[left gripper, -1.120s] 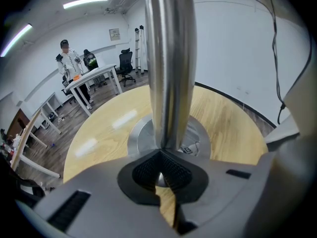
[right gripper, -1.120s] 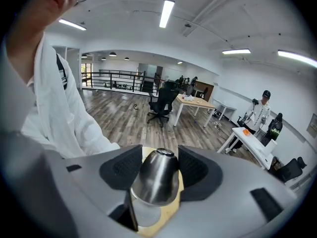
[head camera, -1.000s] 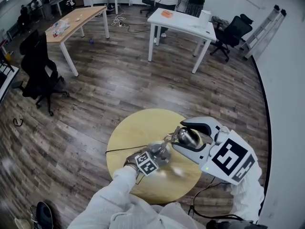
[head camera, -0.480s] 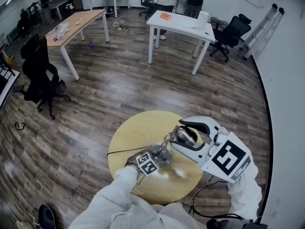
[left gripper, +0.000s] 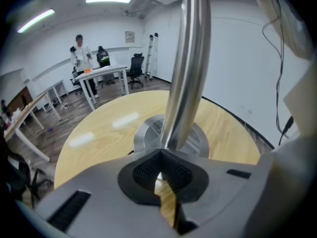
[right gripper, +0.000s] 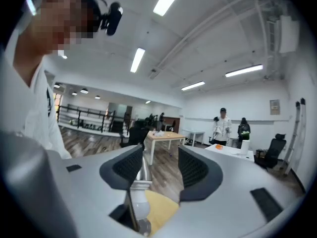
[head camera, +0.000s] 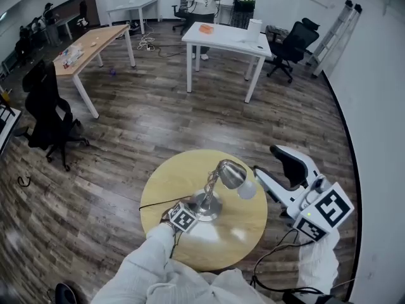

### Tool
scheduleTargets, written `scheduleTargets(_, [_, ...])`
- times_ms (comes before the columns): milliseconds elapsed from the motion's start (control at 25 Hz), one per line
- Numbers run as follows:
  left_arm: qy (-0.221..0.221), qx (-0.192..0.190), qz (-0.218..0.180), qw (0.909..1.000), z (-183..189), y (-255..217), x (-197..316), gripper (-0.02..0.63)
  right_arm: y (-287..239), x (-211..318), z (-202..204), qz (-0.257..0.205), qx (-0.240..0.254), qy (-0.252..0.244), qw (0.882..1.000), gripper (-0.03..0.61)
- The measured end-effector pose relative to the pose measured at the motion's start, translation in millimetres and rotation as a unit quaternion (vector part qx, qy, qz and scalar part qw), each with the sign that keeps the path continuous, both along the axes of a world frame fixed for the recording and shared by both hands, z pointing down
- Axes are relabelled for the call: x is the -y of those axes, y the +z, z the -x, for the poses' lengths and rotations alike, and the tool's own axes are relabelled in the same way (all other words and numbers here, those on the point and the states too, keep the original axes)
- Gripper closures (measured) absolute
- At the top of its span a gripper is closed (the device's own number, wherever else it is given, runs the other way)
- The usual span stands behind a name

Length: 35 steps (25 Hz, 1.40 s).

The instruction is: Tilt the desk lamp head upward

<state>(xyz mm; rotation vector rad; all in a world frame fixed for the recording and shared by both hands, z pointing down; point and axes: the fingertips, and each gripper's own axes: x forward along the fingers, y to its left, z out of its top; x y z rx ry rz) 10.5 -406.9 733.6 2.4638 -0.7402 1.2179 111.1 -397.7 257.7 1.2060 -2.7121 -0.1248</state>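
Lamp (head camera: 218,189): upright mid surface (head camera: 171,176), head (head camera: 233,175) pointing toward my right side.
My left hand-held gripper (left gripper: 161,152): jaws together, tips at the stem (left gripper: 185,73) foot, over the base (left gripper: 148,133).
My right hand-held gripper (right gripper: 161,165): jaws apart, empty, just beside the head, clear of it.

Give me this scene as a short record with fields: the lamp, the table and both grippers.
lamp: desk lamp upright, base on the round wooden table
lamp head: free, nothing holds it
left gripper: jaws together, tips at the foot of the lamp stem
right gripper: jaws apart, empty, off to the lamp's side
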Motion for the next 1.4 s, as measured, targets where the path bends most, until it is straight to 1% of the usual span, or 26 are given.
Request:
scheduleTargets(40, [-0.025,-0.02,0.005,0.9995,5.1,-5.7,-0.1,0.615,-7.2,-3.9,-20.9,-0.011,0.039,0.034,0.999,0.342])
scheduleTargets(80, [-0.051,-0.041,0.01,0.9978,10.4,-13.0,-0.6,0.615,-10.2,-7.6,-44.6,-0.021,0.073,0.075,0.994,0.342])
scheduleTargets(120, [-0.078,-0.064,0.016,0.9948,15.9,-22.0,-2.6,0.615,-7.3,-11.5,-70.1,-0.026,0.104,0.121,0.987,0.356])
scheduleTargets(160, [-0.102,-0.088,0.02,0.9906,21.1,-32.4,-5.8,0.615,1.9,-15.9,-95.8,-0.026,0.133,0.169,0.976,0.406])
scheduleTargets(200, [-0.124,-0.112,0.021,0.9858,26.0,-43.2,-9.5,0.615,17.7,-21.3,-119.2,-0.019,0.16,0.215,0.963,0.472])
scheduleTargets(240, [-0.141,-0.135,0.018,0.9806,30.3,-54.2,-13.5,0.615,40.2,-27.6,-138.1,-0.003,0.185,0.254,0.949,0.533])
scheduleTargets(280, [-0.155,-0.156,0.011,0.9754,33.9,-65.0,-18.2,0.615,69.0,-34.6,-150.7,0.021,0.201,0.284,0.937,0.551])
scheduleTargets(320, [-0.166,-0.175,0.001,0.9703,36.6,-75.8,-23.7,0.615,101.7,-42.1,-156.6,0.05,0.207,0.307,0.928,0.551])
scheduleTargets(360, [-0.176,-0.193,-0.009,0.9652,38.2,-86.9,-29.7,0.615,134.6,-49.5,-156.9,0.078,0.203,0.324,0.921,0.551])
scheduleTargets(400, [-0.185,-0.211,-0.019,0.9597,38.7,-98.3,-35.7,0.615,164.8,-56.3,-152.7,0.103,0.196,0.335,0.916,0.554])
scheduleTargets(480, [-0.202,-0.248,-0.036,0.9466,35.9,-121.3,-46.2,0.615,214.2,-65.6,-134.0,0.143,0.181,0.343,0.911,0.561])
scheduleTargets(520, [-0.211,-0.268,-0.041,0.9391,32.7,-131.6,-50.8,0.615,234.1,-67.8,-120.5,0.161,0.176,0.338,0.91,0.565])
scheduleTargets(600, [-0.224,-0.302,-0.046,0.9255,24.0,-146.5,-60.0,0.615,268.3,-69.7,-89.5,0.196,0.163,0.315,0.914,0.565])
scheduleTargets(640, [-0.227,-0.313,-0.046,0.921,18.9,-150.7,-65.0,0.615,283.0,-70.2,-74.3,0.21,0.155,0.303,0.917,0.565])
scheduleTargets(680, [-0.227,-0.319,-0.043,0.9191,13.7,-152.9,-70.1,0.615,295.5,-70.9,-60.4,0.222,0.145,0.291,0.919,0.565])
scheduleTargets(720, [-0.223,-0.321,-0.038,0.9197,8.7,-154.0,-75.2,0.615,305.2,-71.8,-48.2,0.23,0.136,0.281,0.922,0.565])
scheduleTargets(840, [-0.204,-0.315,-0.031,0.9264,0.9,-160.1,-84.9,0.615,317.4,-75.0,-25.4,0.239,0.108,0.261,0.929,0.565])
scheduleTargets(960, [-0.191,-0.309,-0.051,0.9305,5.1,-171.7,-85.0,0.615,311.1,-75.9,-19.3,0.228,0.09,0.252,0.936,0.565])
scheduleTargets(1040, [-0.19,-0.302,-0.062,0.9322,10.2,-176.0,-84.6,0.615,301.6,-77.5,-20.4,0.215,0.09,0.254,0.939,0.565])
scheduleTargets(1120, [-0.194,-0.302,-0.068,0.9309,14.4,-180.4,-85.9,0.615,289.9,-81.0,-23.5,0.2,0.097,0.264,0.939,0.565])
scheduleTargets(1240, [-0.202,-0.31,-0.072,0.9262,15.3,-187.2,-87.8,0.615,274.8,-87.0,-30.8,0.177,0.1,0.289,0.936,0.565])
scheduleTargets(1400, [-0.198,-0.307,-0.082,0.9271,6.4,-196.0,-102.2,0.615,267.3,-102.8,-34.3,0.167,0.097,0.291,0.937,0.565])
